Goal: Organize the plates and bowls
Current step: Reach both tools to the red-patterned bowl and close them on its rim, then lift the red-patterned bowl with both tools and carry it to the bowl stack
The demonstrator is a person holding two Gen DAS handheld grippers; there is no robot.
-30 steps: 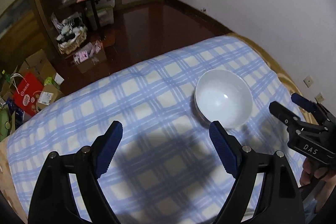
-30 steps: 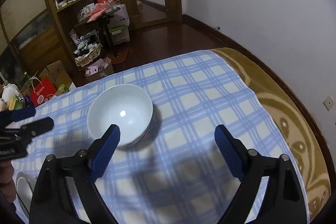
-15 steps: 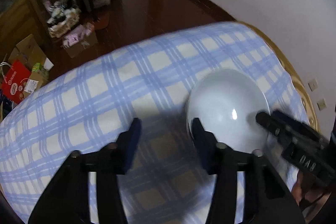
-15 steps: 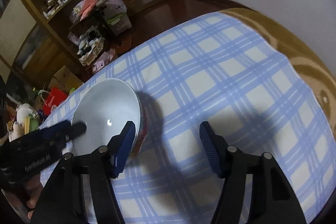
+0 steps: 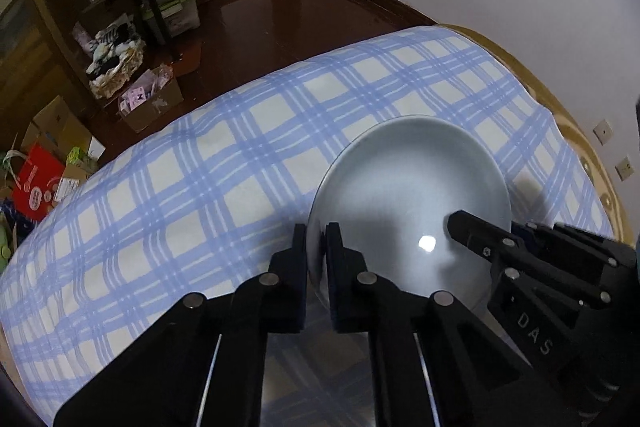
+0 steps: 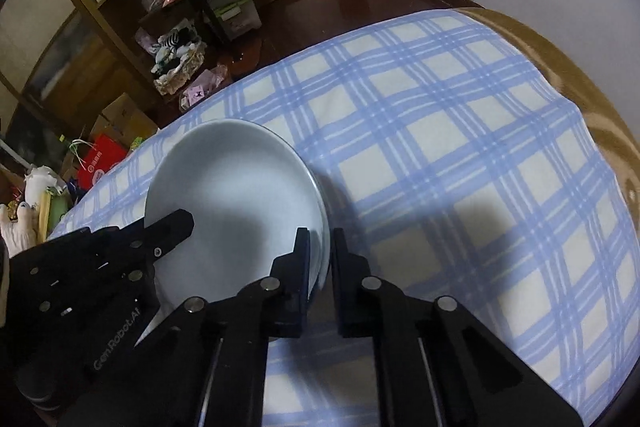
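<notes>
Bowl [image 5: 408, 195] sits on the checked blanket [image 5: 180, 195]; my left gripper [image 5: 316, 247] jaws are closing on its left rim, my right gripper [image 6: 320, 251] jaws pinch the right rim.

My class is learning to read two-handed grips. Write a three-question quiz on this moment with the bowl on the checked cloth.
1. True or false: the white bowl sits on a bare wooden floor.
2. Where on the bowl does the left gripper clamp? A) its rim B) its base C) nowhere
3. Fill in: the right gripper has one finger inside the bowl and one ____ it.

Key: 1. False; it rests on the blue checked cloth. 2. A. 3. Outside.
</notes>
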